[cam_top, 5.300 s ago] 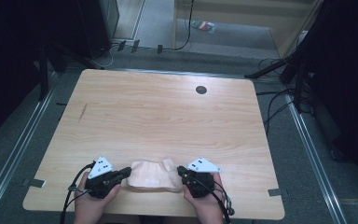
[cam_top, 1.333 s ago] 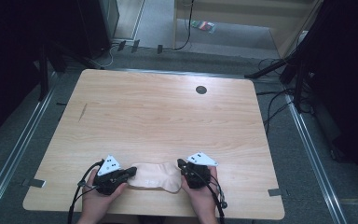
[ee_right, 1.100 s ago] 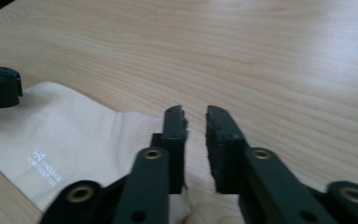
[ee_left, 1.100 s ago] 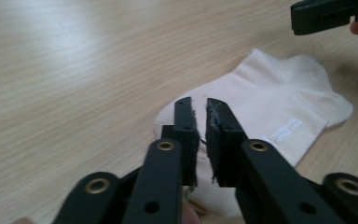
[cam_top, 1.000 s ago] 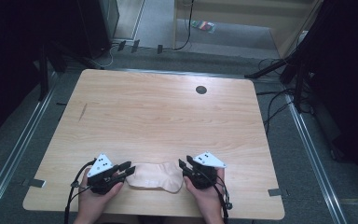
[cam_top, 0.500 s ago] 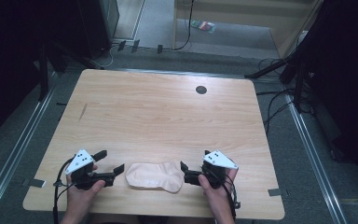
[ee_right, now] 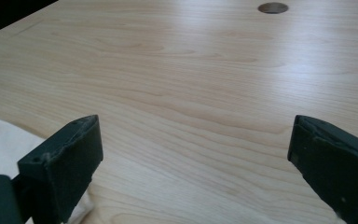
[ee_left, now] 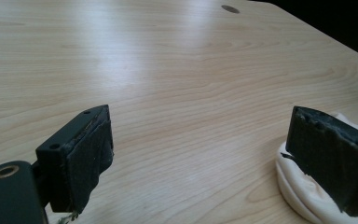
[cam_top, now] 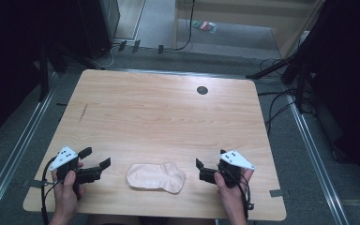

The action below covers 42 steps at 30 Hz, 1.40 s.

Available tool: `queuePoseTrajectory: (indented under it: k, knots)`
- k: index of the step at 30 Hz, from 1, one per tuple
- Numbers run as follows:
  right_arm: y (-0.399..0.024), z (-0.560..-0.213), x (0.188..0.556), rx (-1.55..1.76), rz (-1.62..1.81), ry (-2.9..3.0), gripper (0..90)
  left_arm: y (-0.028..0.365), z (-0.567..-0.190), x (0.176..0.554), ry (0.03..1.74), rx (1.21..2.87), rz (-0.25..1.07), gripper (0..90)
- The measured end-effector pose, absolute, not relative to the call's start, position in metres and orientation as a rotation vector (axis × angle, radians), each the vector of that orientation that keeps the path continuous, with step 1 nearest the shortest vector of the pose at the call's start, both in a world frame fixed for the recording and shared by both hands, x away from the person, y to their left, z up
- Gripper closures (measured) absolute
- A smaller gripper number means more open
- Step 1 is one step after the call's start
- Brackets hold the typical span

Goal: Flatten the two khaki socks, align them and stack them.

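Both grippers are wide open and hold nothing. Their jaws have just been opening, and no thing sits between them now. Left gripper is on one side of the sock and right gripper is on the other side, each a little way off and not touching it.

That sock is pale pink and lies flat near the front edge of the bench, between the two hands. It looks folded over on itself, short and thick, with a rounded end. In the left gripper view the sock peeks out just behind one black jaw. In the right gripper view a bit of the sock shows beside one jaw.

I think the folding part is done, since the sock rests neatly and nobody is holding it. Little seems left, maybe just moving the hands away.

Farther off, a small dark round hole sits near the back of the bench. Beyond the bench, cables lie on the floor.
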State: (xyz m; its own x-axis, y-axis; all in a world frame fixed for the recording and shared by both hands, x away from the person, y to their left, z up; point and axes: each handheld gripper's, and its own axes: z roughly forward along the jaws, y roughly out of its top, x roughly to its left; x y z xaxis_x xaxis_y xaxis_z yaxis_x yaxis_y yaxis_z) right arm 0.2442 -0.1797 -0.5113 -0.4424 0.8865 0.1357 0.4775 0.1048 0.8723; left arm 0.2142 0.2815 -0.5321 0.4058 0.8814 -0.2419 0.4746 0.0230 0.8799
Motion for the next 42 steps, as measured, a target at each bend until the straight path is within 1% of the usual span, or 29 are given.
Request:
queuePoseTrajectory:
  k: [8,15,18,39,42]
  knots:
    - [-0.211,-0.511,0.25,1.374,1.27,1.91,4.2,0.295,-0.536,0.218,1.262,1.614,0.504,7.7]
    - [-0.239,-0.515,0.255,1.434,1.254,1.842,5.0,0.304,-0.54,0.219,1.292,1.628,0.546,7.8]
    - [-0.248,-0.516,0.256,1.456,1.257,1.832,6.7,0.309,-0.54,0.22,1.301,1.624,0.551,7.8]
    - [-0.307,-0.527,0.256,1.574,1.17,1.735,6.9,0.367,-0.545,0.222,1.444,1.535,0.631,7.8]
    - [-0.313,-0.528,0.255,1.593,1.149,1.722,6.9,0.372,-0.544,0.221,1.449,1.54,0.666,7.8]
